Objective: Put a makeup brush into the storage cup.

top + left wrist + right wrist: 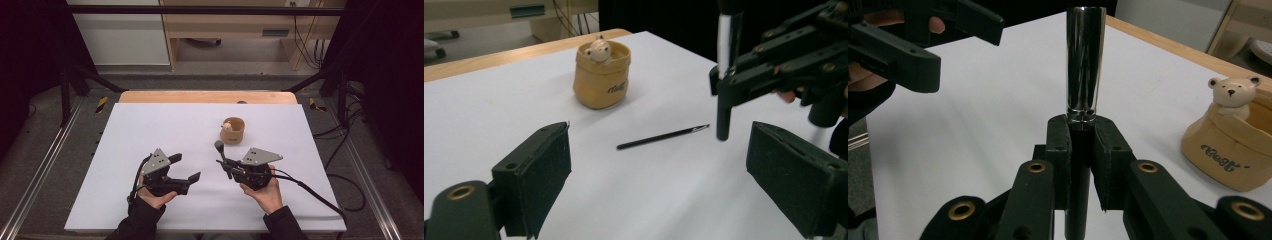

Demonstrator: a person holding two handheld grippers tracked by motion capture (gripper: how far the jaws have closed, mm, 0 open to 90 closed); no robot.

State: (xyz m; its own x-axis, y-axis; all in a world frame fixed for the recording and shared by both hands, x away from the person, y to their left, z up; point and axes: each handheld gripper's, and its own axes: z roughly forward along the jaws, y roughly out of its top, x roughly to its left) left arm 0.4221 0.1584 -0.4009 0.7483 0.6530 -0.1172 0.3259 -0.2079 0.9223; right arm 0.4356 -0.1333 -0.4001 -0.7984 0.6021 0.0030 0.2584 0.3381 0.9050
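My right gripper (1081, 135) is shut on a pen (1085, 60) with a black barrel and a shiny silver cap, and holds it upright. In the high view the right gripper (227, 166) sits right of centre, with the pen (220, 148) rising from its jaws. My left gripper (187, 166) stands open just left of it, with nothing between its pads. In the left gripper view a thin black refill (663, 137) lies flat on the white sheet ahead of the open left gripper (659, 155), below the right gripper (726, 87).
A tan cup (233, 131) with a small bear figure (1232, 92) on its rim stands beyond the grippers, right of centre. The white sheet (150, 125) covers a wooden table (200, 96). Cables trail off the right edge.
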